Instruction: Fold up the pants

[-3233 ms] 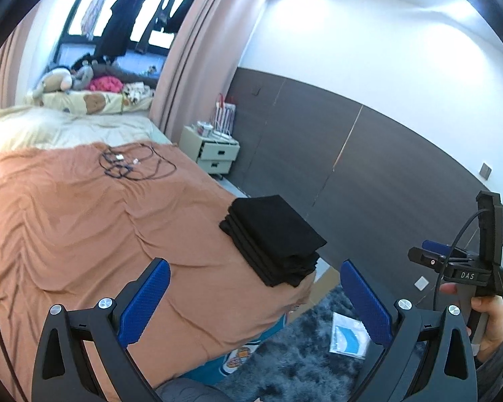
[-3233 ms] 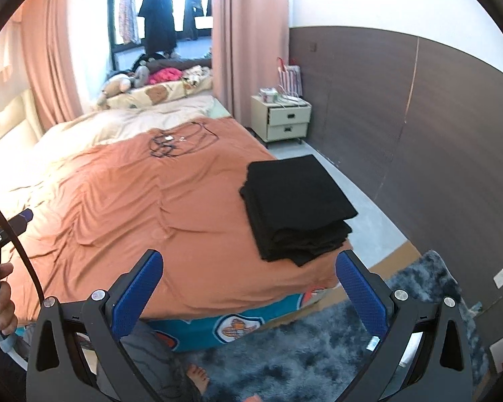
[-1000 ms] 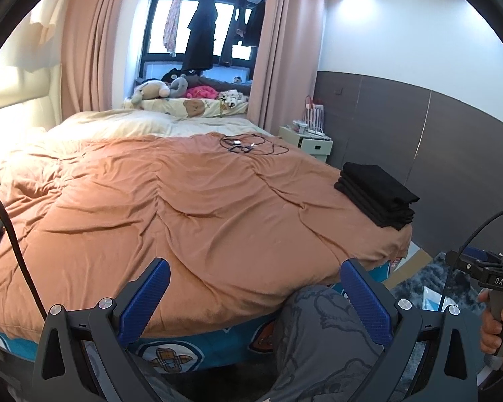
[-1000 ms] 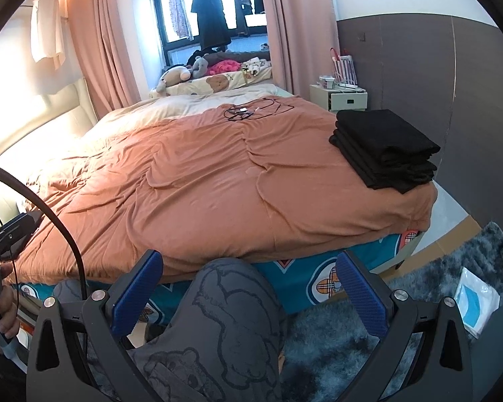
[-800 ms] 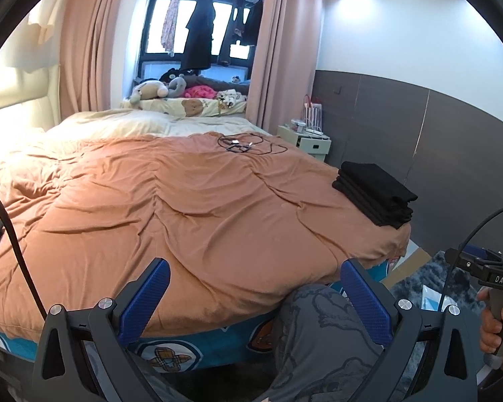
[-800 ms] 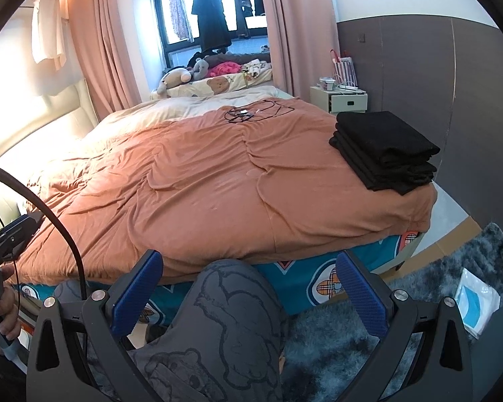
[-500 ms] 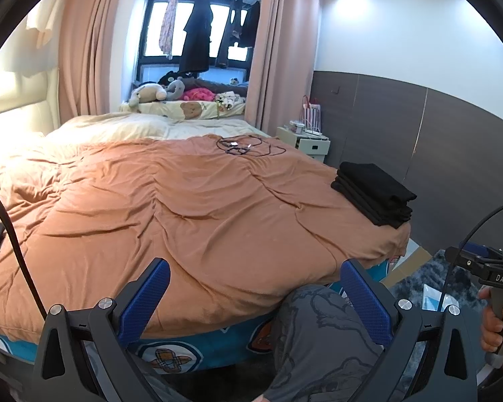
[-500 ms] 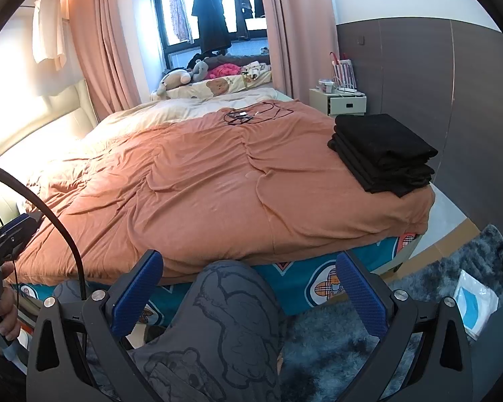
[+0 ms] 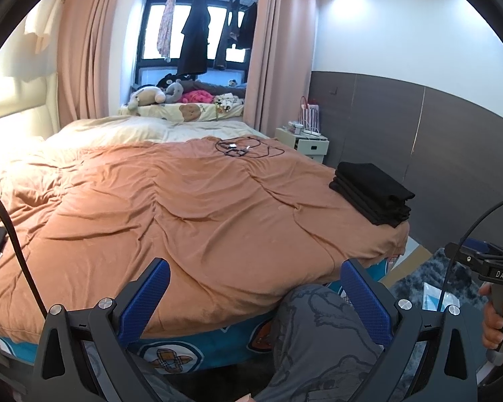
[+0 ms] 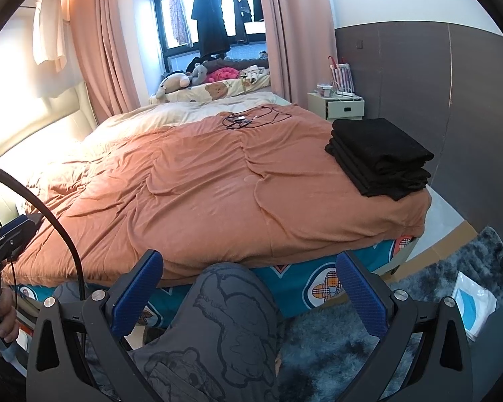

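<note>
A stack of folded black pants lies at the right front corner of the bed, also in the right wrist view. My left gripper is open and empty, held off the near edge of the bed over a knee in grey printed trousers. My right gripper is open and empty, also short of the bed's near edge, above the same knee. Both are well away from the stack.
An orange duvet covers the bed. Black cables lie near its far side. A white nightstand stands far right. A dark shaggy rug with a white-blue packet lies on the floor at right.
Since 3.2 s ago both grippers have pulled back from the stack and swung left, facing the whole bed. In the last second they barely move.
</note>
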Demonstrator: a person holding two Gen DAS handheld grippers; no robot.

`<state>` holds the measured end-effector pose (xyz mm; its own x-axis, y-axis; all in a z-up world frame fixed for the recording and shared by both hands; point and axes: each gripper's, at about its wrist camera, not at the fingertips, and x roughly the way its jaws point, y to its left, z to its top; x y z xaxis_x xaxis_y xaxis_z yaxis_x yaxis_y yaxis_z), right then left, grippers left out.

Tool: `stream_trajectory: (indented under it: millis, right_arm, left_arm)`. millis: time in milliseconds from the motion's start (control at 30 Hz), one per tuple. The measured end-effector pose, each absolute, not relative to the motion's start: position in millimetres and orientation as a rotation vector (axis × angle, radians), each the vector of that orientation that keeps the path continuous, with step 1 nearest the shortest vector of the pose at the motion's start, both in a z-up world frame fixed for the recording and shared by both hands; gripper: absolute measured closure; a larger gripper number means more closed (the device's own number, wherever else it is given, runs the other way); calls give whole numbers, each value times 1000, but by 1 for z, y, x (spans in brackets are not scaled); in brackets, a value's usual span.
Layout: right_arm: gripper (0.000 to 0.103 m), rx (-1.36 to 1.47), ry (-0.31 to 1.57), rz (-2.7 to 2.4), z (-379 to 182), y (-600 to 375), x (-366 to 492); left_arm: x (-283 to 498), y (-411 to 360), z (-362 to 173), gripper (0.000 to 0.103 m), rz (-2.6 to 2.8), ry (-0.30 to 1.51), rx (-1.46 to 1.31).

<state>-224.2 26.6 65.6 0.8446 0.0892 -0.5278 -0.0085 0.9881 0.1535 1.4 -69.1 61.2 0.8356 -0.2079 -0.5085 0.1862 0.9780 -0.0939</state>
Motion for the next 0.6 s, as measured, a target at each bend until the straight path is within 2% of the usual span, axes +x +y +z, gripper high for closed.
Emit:
stream_trajectory:
  millis: [600]
  right_arm:
    - [0, 138, 551, 57, 67, 22, -230]
  left_arm:
    - [-7, -74, 64, 1, -203, 528, -37]
